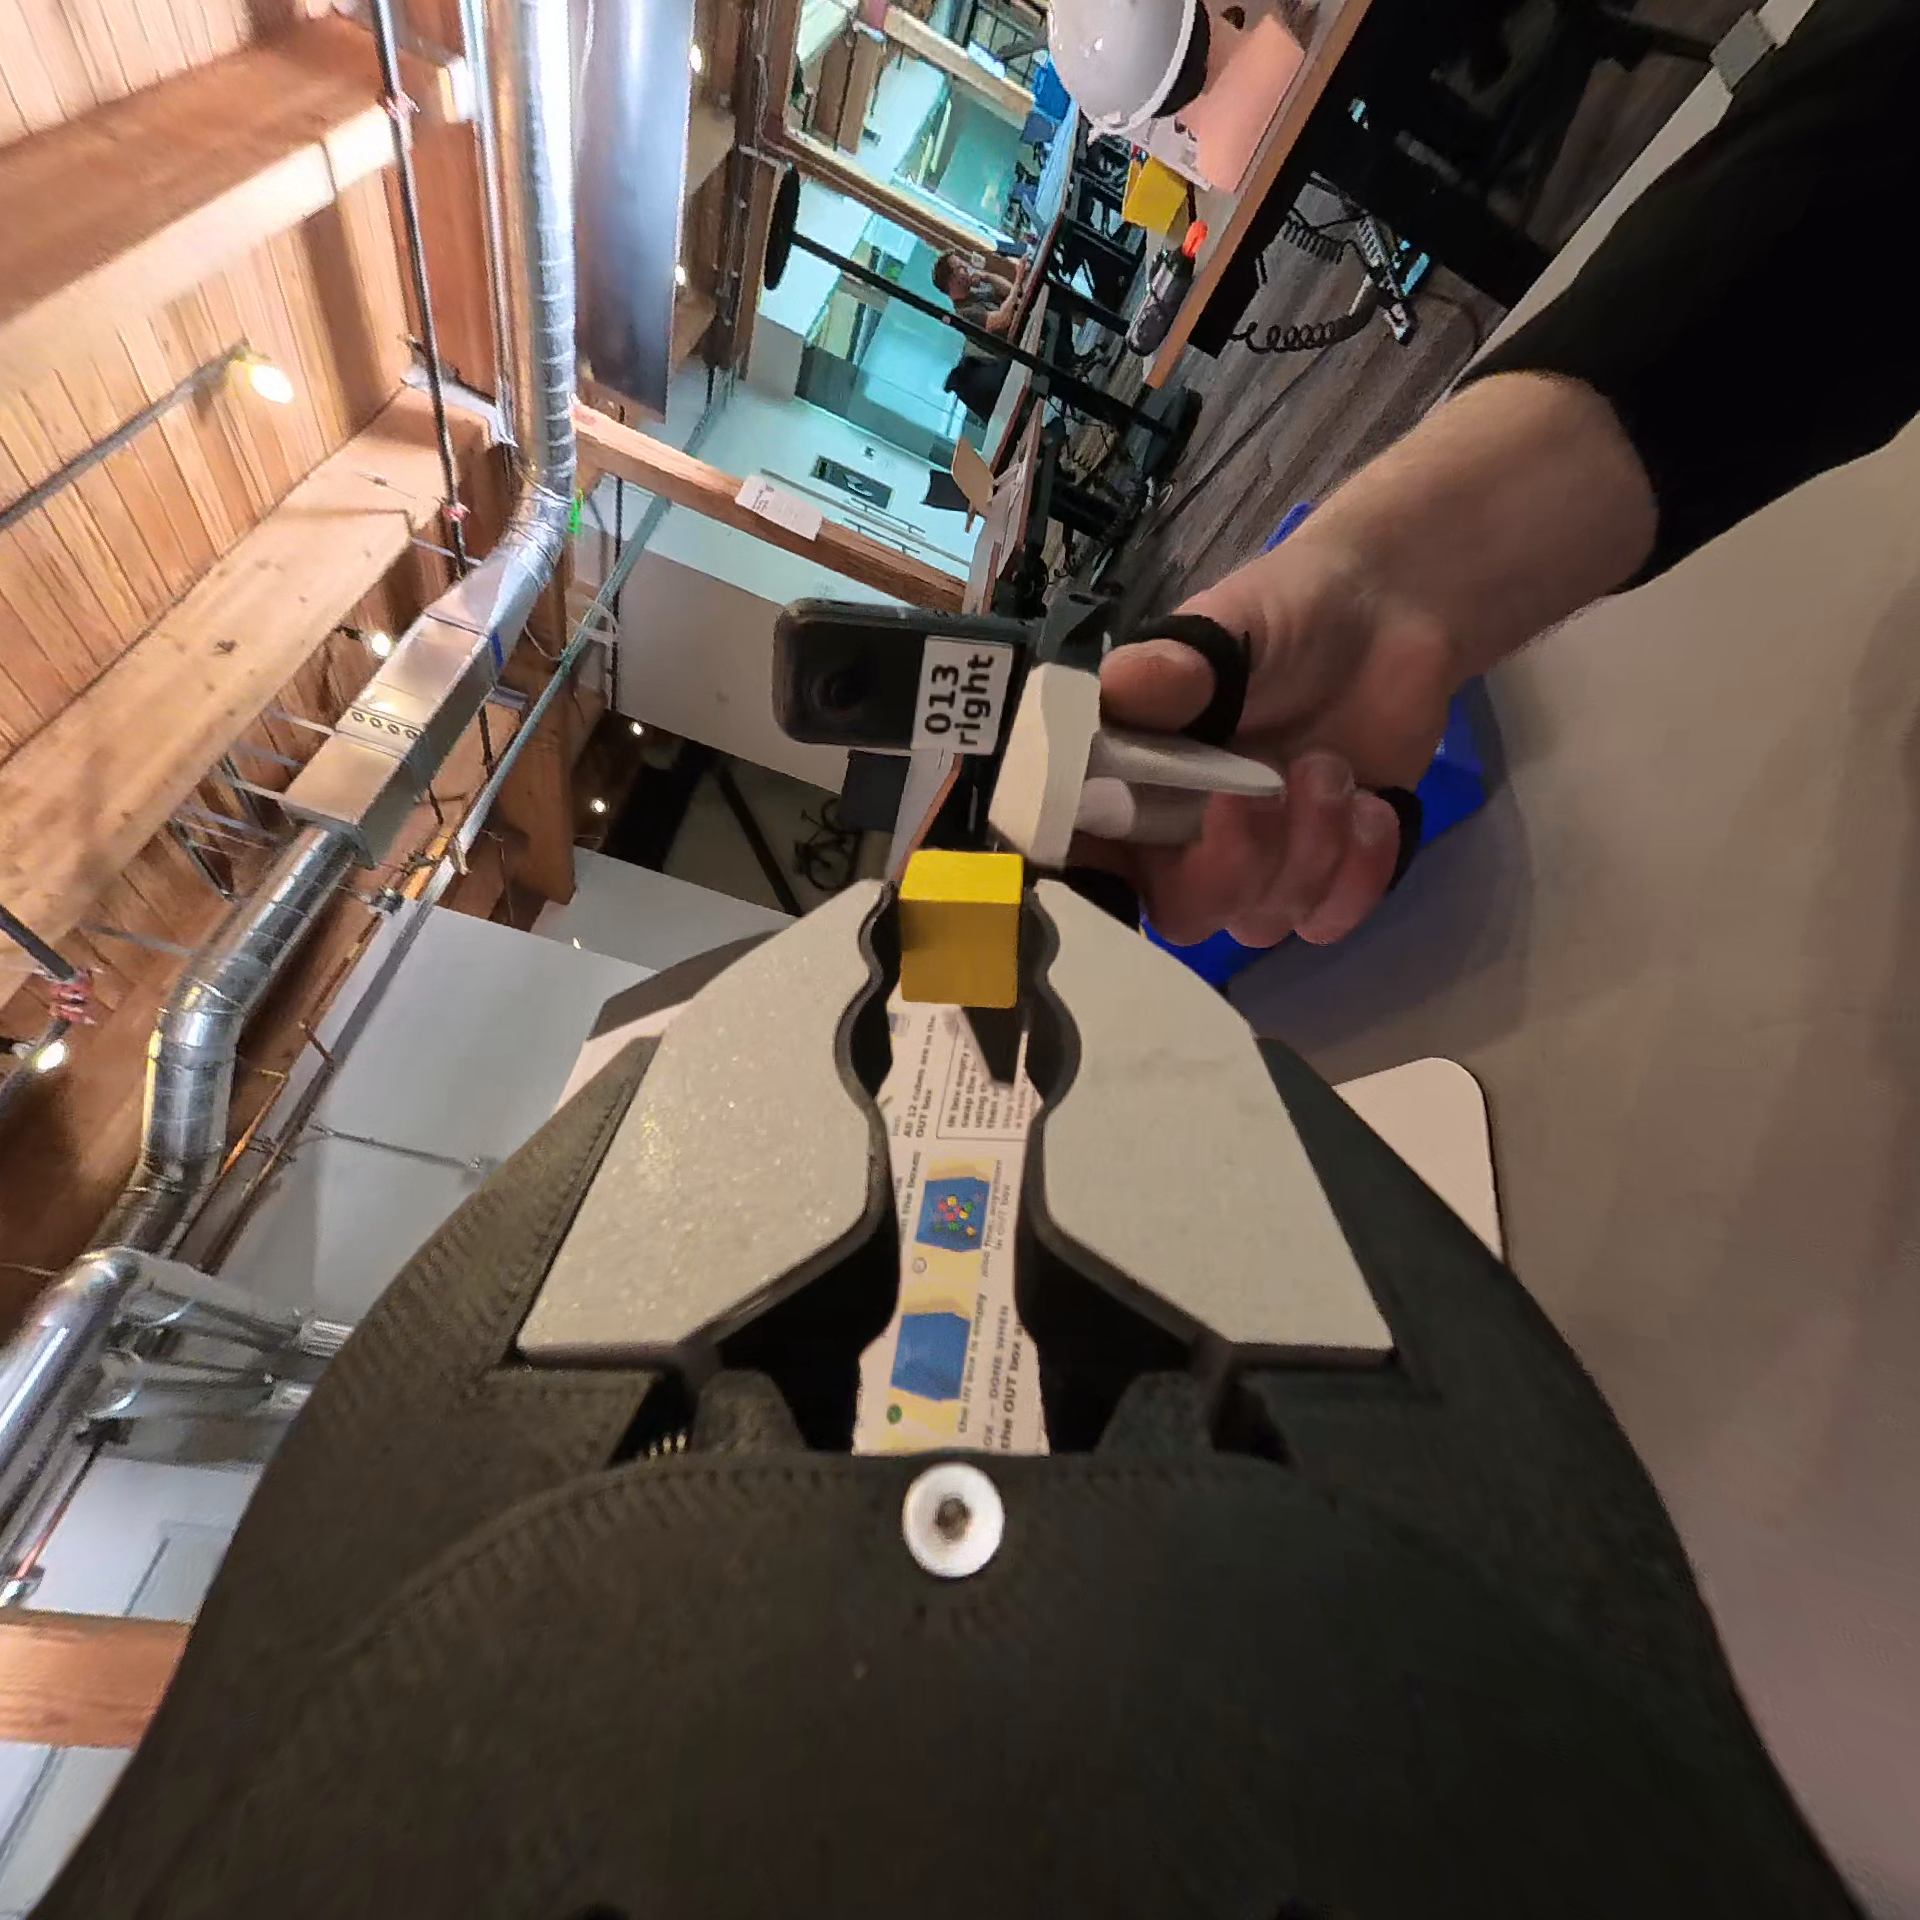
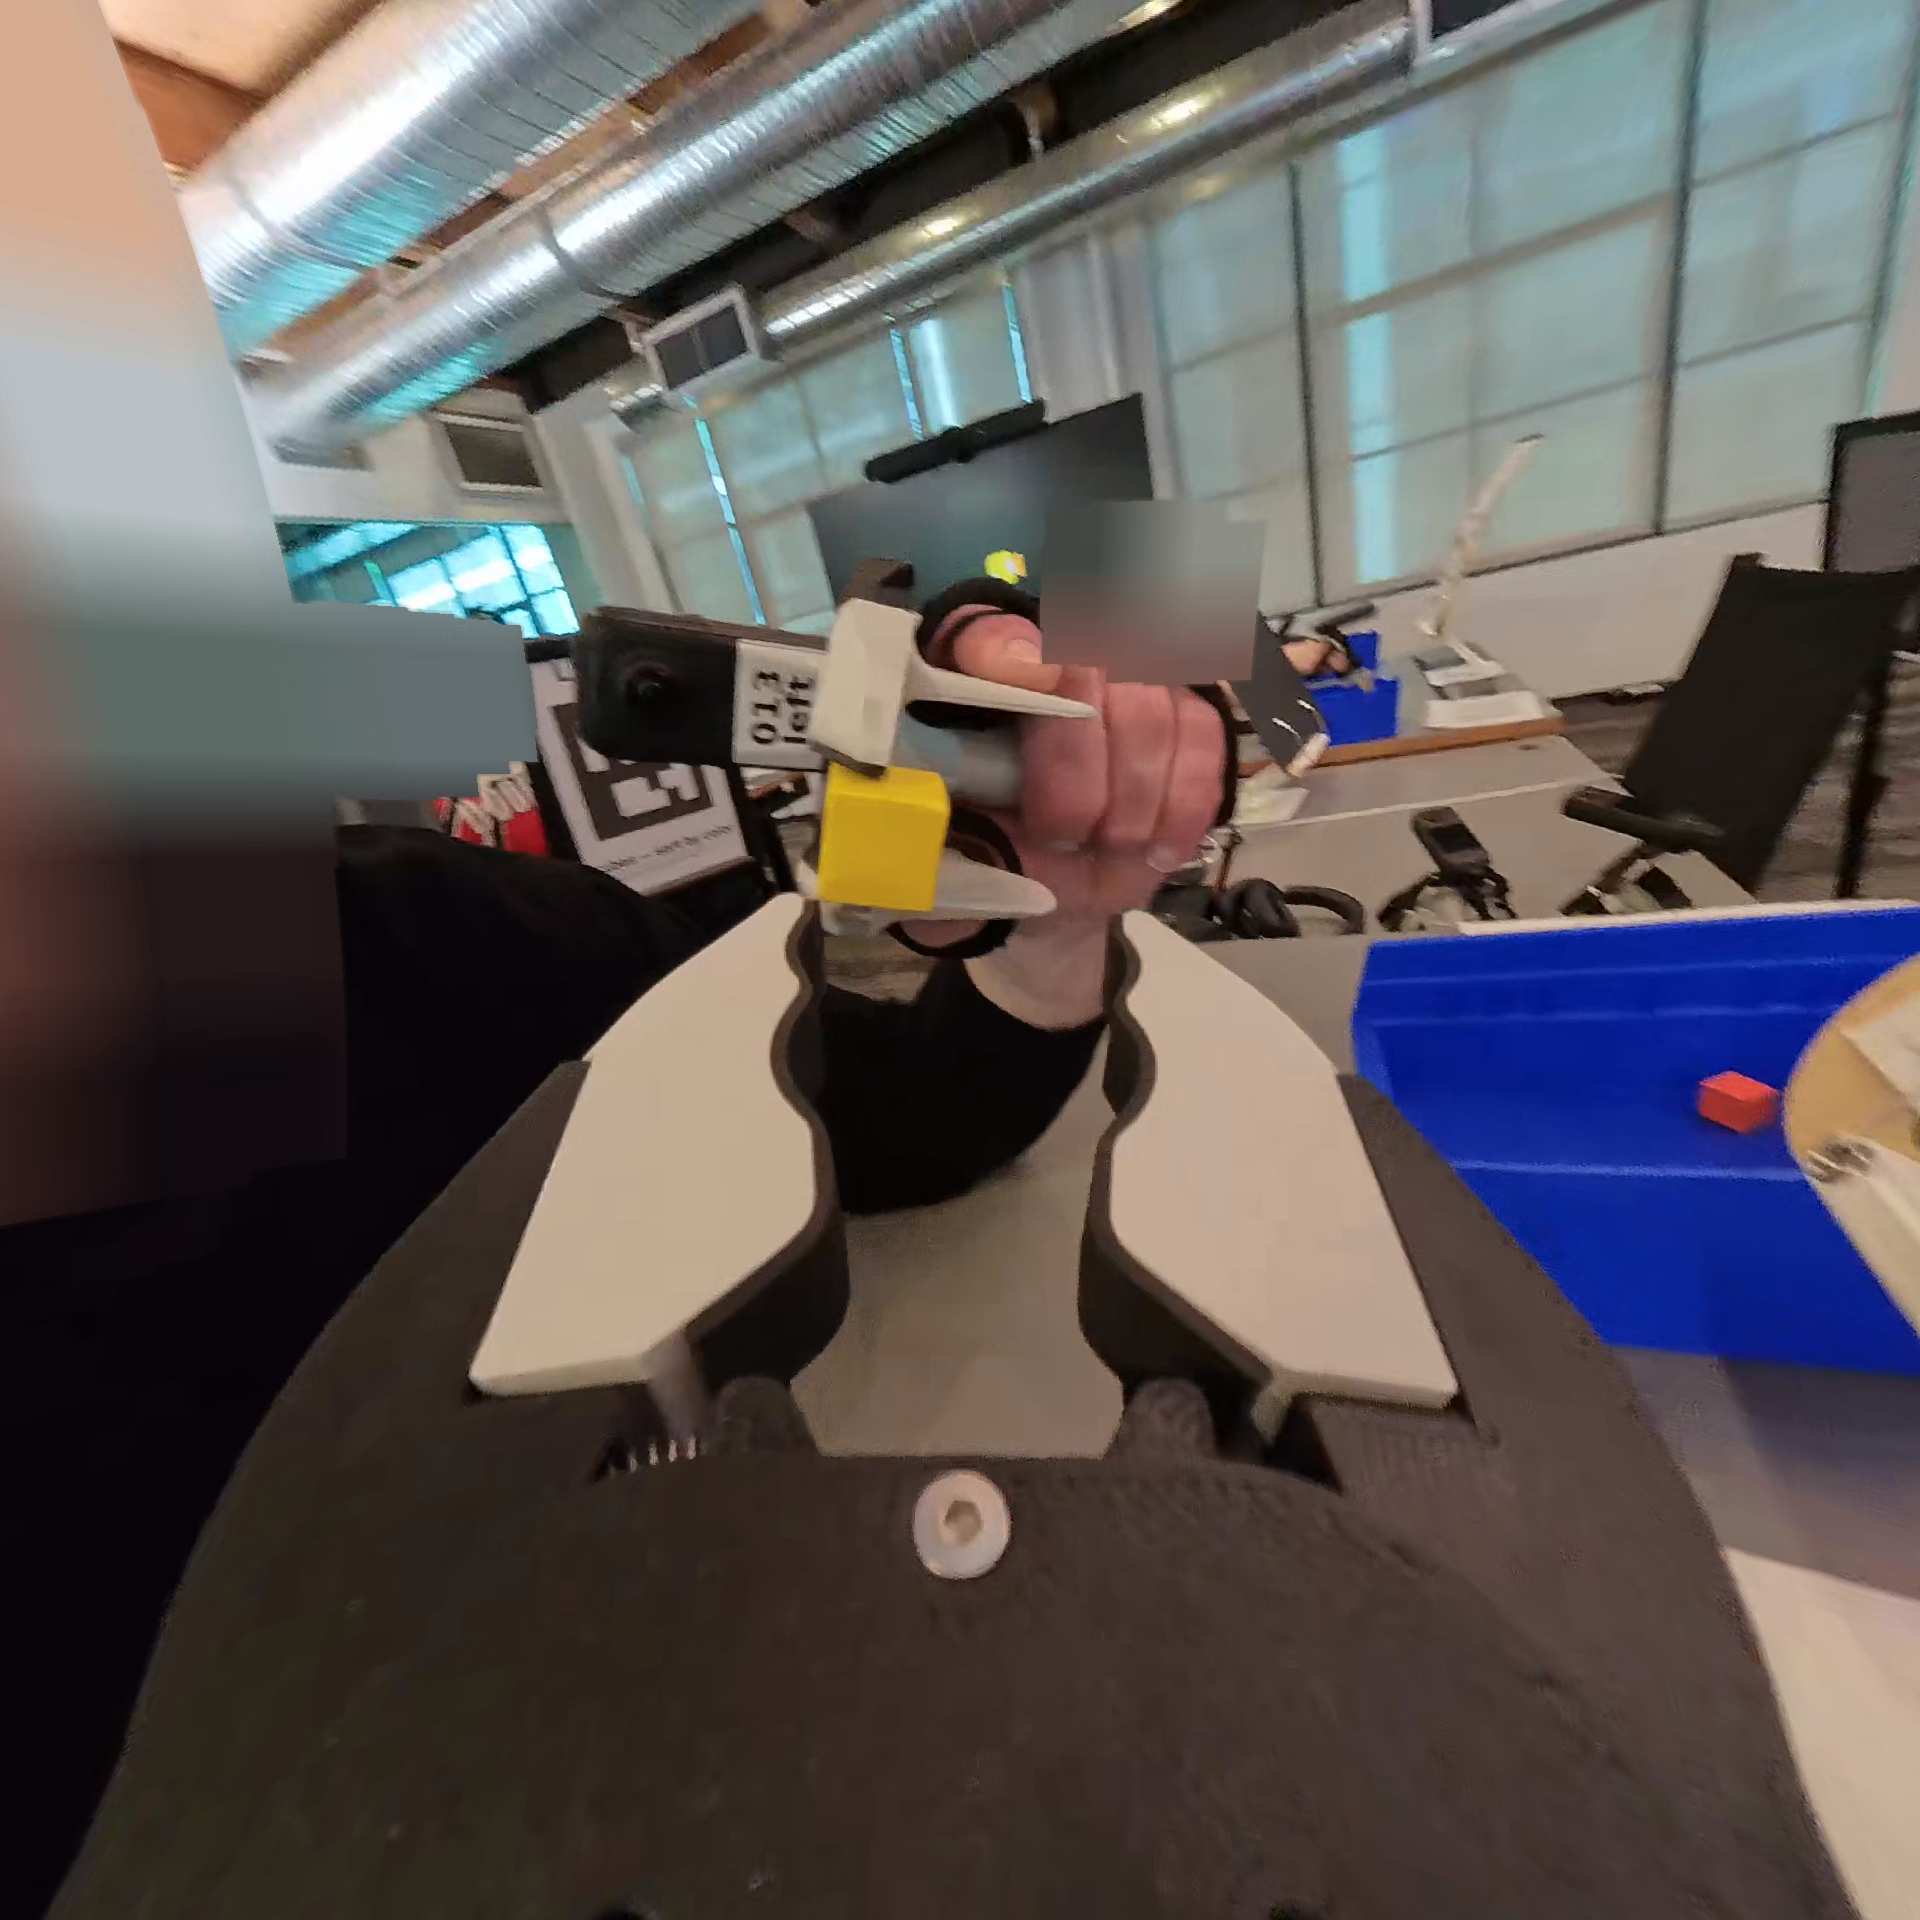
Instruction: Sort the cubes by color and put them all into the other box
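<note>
L claw [image 1: 958, 914] clamped on yellow cube [image 1: 958, 930], cube pinched right at the fingertips, held up in air, well clear of bench [image 1: 1714, 1039]. Same cube seen from R wrist view [image 2: 883, 840], gripped betw the far claw's pale fingers [image 2: 987, 894], just beyond R claw's own tips. R claw [image 2: 961, 935] wide, nothing betw its fingers; person's dark sleeve [image 2: 935, 1101] and grey bench top show thru the gap. In L view the R claw unit sits just past the cube, held by person's hand [image 1: 1330, 748] w/ black finger loops; small black camera [image 1: 842, 681] w/ white label on its top. Its tips not resolved from this side. In R view the L unit likewise held by a hand [image 2: 1117, 769], black camera [image 2: 665, 691] w/ label up front. Printed instruction sheet [image 1: 951, 1247] visible betw L claw's fingers, below cube. Blue box [image 2: 1558, 1122] on bench to R of R claw, one red cube [image 2: 1737, 1099] lying on its floor; a round tan object [image 2: 1860, 1132] overlaps box at frame edge, kind unclear. Blue box edge also peeks behind the hand in L view [image 1: 1455, 769]. Beyond: silver ducts [image 2: 623, 135], big windows, black chair [image 2: 1745, 727], other benches. Both views motion-blurred.
</note>
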The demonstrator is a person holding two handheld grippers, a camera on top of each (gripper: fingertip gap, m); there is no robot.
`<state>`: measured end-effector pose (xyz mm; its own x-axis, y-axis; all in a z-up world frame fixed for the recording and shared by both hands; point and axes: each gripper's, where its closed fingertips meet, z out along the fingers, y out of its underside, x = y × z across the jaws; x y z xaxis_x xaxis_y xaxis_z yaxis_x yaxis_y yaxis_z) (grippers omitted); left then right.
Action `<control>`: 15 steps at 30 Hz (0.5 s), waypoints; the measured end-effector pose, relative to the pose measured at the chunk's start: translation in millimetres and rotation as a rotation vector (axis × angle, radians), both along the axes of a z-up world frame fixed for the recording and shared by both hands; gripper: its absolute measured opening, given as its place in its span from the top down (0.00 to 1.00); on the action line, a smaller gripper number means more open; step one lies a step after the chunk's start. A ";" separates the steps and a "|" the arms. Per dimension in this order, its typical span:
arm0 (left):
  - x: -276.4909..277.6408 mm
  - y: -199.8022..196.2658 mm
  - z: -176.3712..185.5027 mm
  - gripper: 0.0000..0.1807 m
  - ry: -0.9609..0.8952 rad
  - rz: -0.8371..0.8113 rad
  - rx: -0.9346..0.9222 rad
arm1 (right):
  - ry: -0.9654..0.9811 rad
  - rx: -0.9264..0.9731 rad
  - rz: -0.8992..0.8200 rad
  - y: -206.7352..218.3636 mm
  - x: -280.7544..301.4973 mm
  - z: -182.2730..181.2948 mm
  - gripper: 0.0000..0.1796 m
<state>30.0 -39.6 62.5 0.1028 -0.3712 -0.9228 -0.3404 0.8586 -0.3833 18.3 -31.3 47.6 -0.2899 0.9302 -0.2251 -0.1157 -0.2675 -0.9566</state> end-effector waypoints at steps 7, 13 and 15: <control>3.6 -7.0 -1.4 0.88 0.010 -0.022 0.050 | 0.048 0.024 0.100 -23.1 0.7 12.5 0.71; 8.9 -12.4 -6.4 0.88 0.030 -0.016 0.106 | 0.087 0.047 0.111 -30.6 -3.6 14.4 0.87; 8.7 -12.1 -6.7 0.88 0.037 -0.008 0.119 | 0.085 0.066 0.096 -30.0 -3.9 13.9 0.87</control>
<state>38.6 -51.7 55.8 0.0656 -0.2591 -0.9636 -0.3451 0.9002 -0.2655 14.4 -61.4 61.5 -0.3934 0.9094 -0.1350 -0.1742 -0.2179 -0.9603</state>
